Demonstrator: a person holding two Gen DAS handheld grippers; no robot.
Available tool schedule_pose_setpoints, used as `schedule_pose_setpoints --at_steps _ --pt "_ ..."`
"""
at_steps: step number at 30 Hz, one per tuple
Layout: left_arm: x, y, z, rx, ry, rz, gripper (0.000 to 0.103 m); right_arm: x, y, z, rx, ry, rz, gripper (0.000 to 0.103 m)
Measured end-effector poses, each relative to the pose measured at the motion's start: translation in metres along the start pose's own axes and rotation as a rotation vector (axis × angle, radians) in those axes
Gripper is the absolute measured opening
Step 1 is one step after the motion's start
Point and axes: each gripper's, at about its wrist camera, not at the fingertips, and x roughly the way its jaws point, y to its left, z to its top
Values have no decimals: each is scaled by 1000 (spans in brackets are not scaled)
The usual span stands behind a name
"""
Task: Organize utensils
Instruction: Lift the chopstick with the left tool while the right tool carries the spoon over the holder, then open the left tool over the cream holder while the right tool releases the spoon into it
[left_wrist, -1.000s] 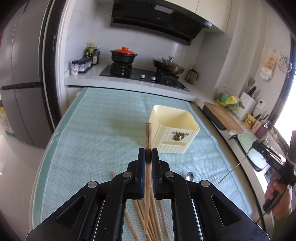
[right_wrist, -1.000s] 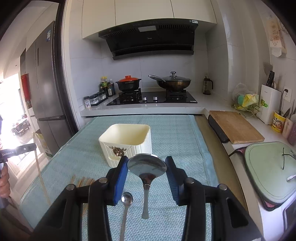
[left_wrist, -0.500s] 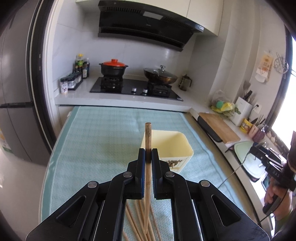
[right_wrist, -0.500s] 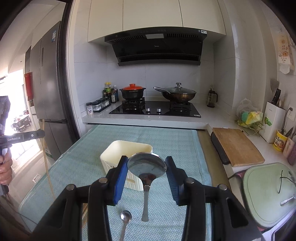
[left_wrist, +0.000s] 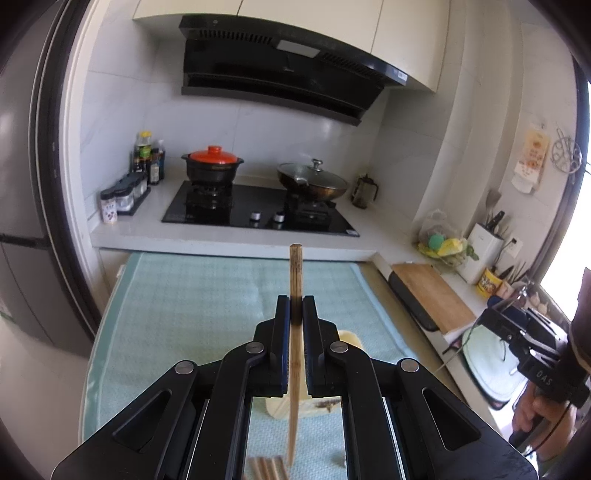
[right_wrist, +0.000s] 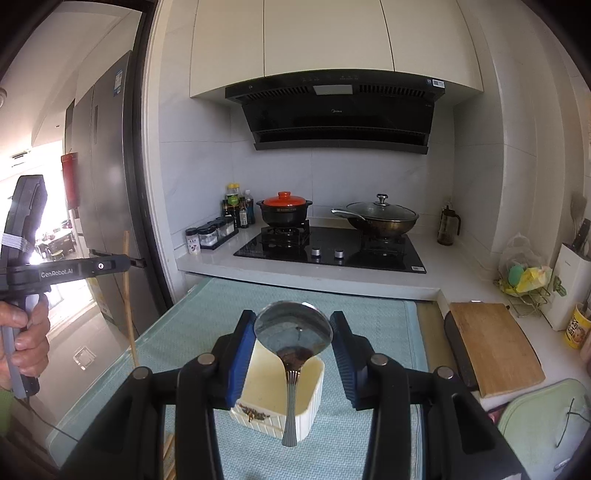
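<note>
Gripping a single wooden chopstick (left_wrist: 295, 280), the left claw (left_wrist: 296, 314) was closed tight on it, the stick standing nearly upright between the pads with its top well above the fingertips and its lower end hanging down toward the mat (left_wrist: 207, 295). Under that claw, loose chopsticks (left_wrist: 266, 467) lay on the mat at the near edge of the view, and the cream bin (left_wrist: 351, 338) showed only in slivers behind the fingers.

The right claw (right_wrist: 293, 332) held a steel spoon (right_wrist: 293, 328) by its bowl — the blue pads (right_wrist: 242, 354) pressed against either side of the bowl, so the jaws stood fairly wide but were closed on it. The handle hung straight down over the bin (right_wrist: 317, 410), its tip in front of the bin's near wall; whether it touched the bin I cannot tell. The bin sat on the teal mat (right_wrist: 369, 321) covering the bench.

At the left of the right view the other hand (right_wrist: 26, 339) clasped its grip, the chopstick (right_wrist: 127, 295) hanging from it clear of the bench edge. On the far counter stood a red-lidded pot (right_wrist: 284, 210) and a wok (right_wrist: 380, 218) on the hob — a cutting board (right_wrist: 495, 343) lay to the right.
</note>
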Motion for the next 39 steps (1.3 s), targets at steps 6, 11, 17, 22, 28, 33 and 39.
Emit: schedule_pose_setpoints --at_steps 6,11,17,22,28,33,39 --pt "42 -10 24 -18 -30 9 4 41 4 29 13 -7 49 42" --pt "87 -15 26 -29 -95 59 4 90 0 24 23 10 70 42" --pt "152 -15 1 -36 -51 84 4 166 -17 -12 72 157 91 42" --pt "193 -8 -23 -46 29 105 4 209 -34 -46 116 265 68 42" --pt "209 -3 -34 -36 94 114 5 231 -46 -63 147 335 59 42" --pt "219 -2 -37 -31 139 137 19 238 -53 -65 181 348 25 44" --pt "195 6 -35 -44 135 176 45 230 -61 -56 222 344 -6 59"
